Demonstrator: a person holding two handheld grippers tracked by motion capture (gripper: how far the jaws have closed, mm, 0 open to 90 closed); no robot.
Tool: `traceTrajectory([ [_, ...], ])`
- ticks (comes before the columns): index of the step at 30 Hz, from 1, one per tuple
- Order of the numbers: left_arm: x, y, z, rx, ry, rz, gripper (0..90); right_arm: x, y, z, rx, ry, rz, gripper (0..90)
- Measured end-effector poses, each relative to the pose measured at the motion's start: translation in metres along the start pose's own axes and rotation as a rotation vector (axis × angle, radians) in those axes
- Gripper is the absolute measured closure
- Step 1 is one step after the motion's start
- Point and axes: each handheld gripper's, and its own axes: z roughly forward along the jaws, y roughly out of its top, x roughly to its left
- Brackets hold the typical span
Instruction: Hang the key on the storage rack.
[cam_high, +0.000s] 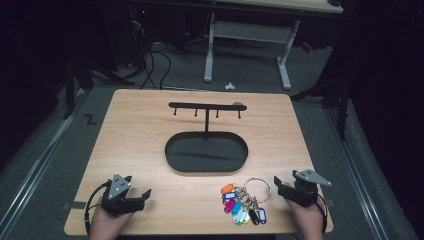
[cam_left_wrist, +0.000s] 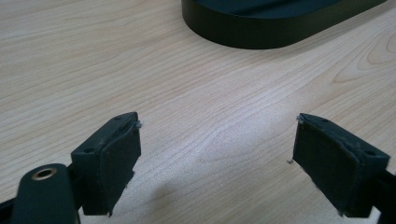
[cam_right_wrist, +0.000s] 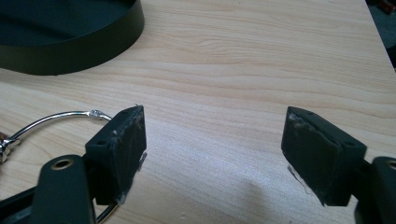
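Key bunch (cam_high: 244, 201) on wooden table (cam_high: 150, 130), dark room; both tongs agape, empty.

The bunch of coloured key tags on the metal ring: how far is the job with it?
Nothing looks done: the bunch of coloured key tags on a metal ring lies on the wooden table. The right gripper waits open beside it. The black hook stand is bare.

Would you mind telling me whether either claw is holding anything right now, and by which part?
Nothing is held. The left claw and right claw both stand open over bare table; the key ring lies just beside the right one.
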Motion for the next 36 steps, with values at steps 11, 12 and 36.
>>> traceTrajectory([
  [11,0.0,0.0,0.0,-0.003,-0.003,0.002,15.6,0.002,0.0,0.001,0.011,0.005,0.015,20.9],
  [12,0.0,0.0,0.0,-0.007,-0.003,0.001,15.6,0.001,0.0,0.002,0.011,0.004,0.015,20.9],
  [36,-0.006,0.017,0.01,-0.062,-0.044,-0.019,16.6,0.016,0.016,-0.004,0.081,0.036,-0.092,33.3],
])
